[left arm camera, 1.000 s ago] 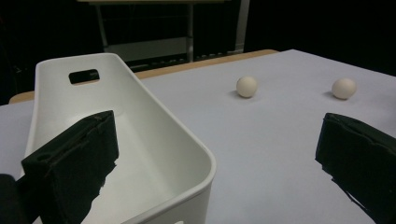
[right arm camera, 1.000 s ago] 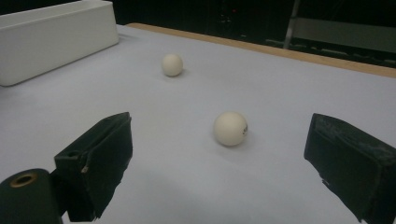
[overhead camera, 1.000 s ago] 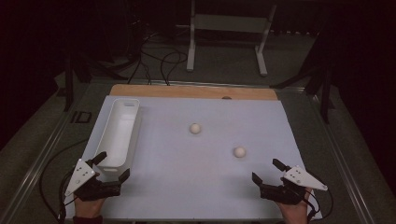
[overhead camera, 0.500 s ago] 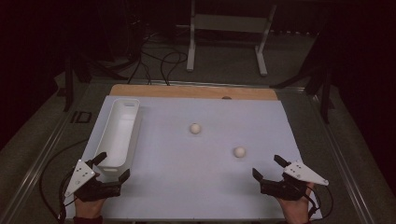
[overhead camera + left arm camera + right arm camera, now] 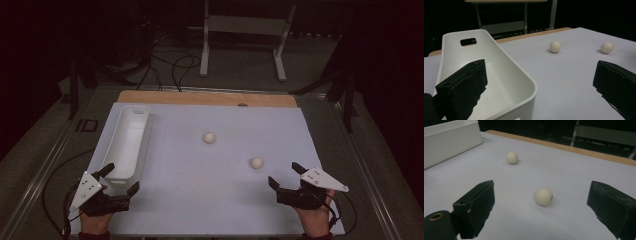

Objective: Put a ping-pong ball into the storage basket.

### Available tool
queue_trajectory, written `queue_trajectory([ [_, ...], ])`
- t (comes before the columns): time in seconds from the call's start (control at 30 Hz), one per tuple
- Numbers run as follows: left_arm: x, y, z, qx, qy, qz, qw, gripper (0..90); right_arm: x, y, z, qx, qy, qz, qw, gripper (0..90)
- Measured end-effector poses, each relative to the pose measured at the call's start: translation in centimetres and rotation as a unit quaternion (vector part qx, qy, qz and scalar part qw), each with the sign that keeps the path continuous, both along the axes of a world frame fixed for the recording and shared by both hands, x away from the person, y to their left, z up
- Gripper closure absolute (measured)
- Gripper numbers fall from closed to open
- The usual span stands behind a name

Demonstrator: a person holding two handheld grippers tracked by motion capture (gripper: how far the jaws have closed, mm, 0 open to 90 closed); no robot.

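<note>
The right gripper (image 5: 287, 178), jaws spread wide and empty, faces the nearer white ball (image 5: 256, 162), which lies just ahead and slightly left of it on the white table mat (image 5: 200, 190). In the right gripper view this ball (image 5: 544, 196) sits between the jaw lines. The left gripper (image 5: 121, 179), also spread wide, hovers at the white bin (image 5: 127, 145), well apart from both balls; the farther ball (image 5: 209, 137) lies mid-mat.

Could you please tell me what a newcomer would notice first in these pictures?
Two white balls lie on the pale mat: the near ball just ahead of the open right gripper, the far ball mid-mat. A long white bin lies along the left edge, by the open left gripper.
</note>
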State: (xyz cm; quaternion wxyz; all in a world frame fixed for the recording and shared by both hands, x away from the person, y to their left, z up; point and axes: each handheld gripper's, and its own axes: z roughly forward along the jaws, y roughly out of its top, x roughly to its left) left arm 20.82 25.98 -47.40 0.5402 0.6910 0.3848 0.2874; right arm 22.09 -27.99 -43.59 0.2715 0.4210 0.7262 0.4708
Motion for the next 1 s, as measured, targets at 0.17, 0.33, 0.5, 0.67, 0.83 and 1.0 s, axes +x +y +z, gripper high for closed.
queue_trajectory([
  [0.17,0.0,0.0,0.0,0.000,0.000,0.001,1.0000,0.0,0.2,0.3,0.3,-0.005,-0.002,0.002,1.0000,7.1],
  [0.33,0.0,0.0,0.0,0.001,0.000,0.001,1.0000,0.0,0.6,0.7,1.1,-0.005,-0.001,0.001,1.0000,7.1],
  [0.5,0.0,0.1,0.0,0.000,0.000,0.002,1.0000,0.0,1.0,1.1,1.4,-0.009,0.004,0.004,0.9999,7.1],
  [0.67,0.0,0.0,0.0,0.000,0.000,0.002,1.0000,0.0,1.5,1.6,1.4,-0.018,0.009,0.007,0.9998,7.1],
  [0.83,0.0,0.1,0.0,0.000,0.001,0.002,1.0000,0.0,1.9,1.9,1.8,-0.022,0.011,0.002,0.9997,7.2],
  [1.0,0.0,0.1,0.0,0.000,0.001,0.002,1.0000,0.0,2.3,2.2,2.2,-0.026,0.013,-0.001,0.9996,7.2],
])
